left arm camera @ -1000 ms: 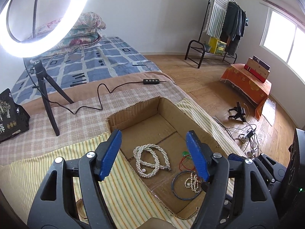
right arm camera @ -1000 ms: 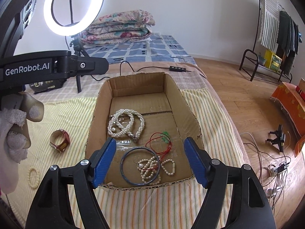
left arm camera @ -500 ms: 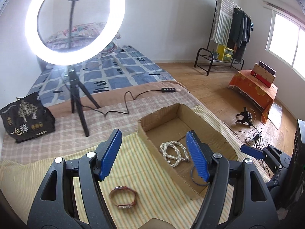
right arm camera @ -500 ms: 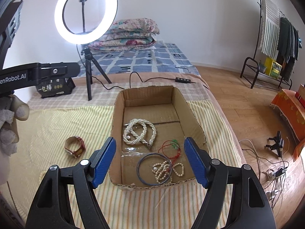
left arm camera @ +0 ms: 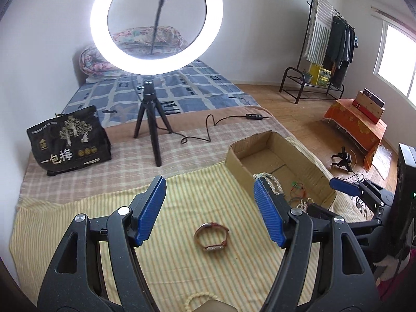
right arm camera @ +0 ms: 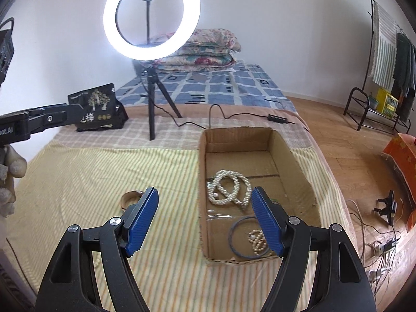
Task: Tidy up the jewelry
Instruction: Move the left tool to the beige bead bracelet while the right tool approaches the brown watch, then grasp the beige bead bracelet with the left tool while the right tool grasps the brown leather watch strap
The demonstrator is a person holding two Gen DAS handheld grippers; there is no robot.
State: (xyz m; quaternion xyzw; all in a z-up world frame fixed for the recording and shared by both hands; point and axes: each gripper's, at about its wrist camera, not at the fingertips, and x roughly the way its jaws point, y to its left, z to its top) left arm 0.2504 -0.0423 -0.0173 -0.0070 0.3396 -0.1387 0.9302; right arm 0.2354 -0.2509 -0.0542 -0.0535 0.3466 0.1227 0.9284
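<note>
Both grippers gaping empty; I'm lining the left gripper [left arm camera: 208, 213] over the watch [left arm camera: 212, 238], which needs boxing [left arm camera: 306, 163].

— What can you read from where you stand?
— On your black bag [left arm camera: 69, 140], large white characters "一包梅" under a tree design; its smaller print is too fine to read.
— Anything else?
— On the arm of your left tongs [right arm camera: 15, 128], the cut-off white lettering "oot.AI". Nothing more is legible.
</note>
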